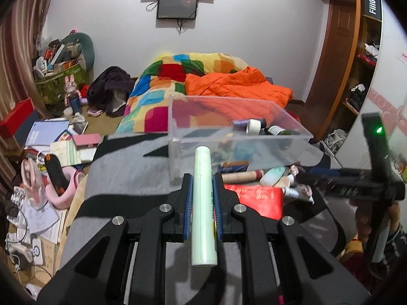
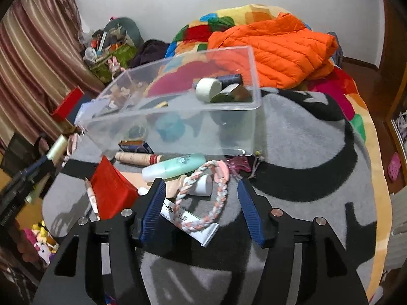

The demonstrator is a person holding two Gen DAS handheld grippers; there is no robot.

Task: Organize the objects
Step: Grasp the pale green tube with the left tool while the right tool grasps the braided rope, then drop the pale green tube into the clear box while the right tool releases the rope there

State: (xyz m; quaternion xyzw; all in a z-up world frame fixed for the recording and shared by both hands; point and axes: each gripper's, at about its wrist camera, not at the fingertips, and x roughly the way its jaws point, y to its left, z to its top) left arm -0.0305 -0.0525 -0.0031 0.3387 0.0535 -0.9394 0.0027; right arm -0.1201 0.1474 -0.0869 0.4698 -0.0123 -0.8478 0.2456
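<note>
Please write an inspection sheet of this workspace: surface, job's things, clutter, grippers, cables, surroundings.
Surface: grey and black blanket spread on the bed.
Job's things: clear plastic box on the blanket, some items already inside; pale green tube held; teal bottle, red packet, braided headband and white tube lie loose before the box.
Clutter: papers and books beside the bed.
Grippers: left gripper shut on the pale green tube; right gripper open above the headband.
Cables: wires hang below the wall screen.
Surroundings: orange jacket, patchwork quilt, curtain.
</note>
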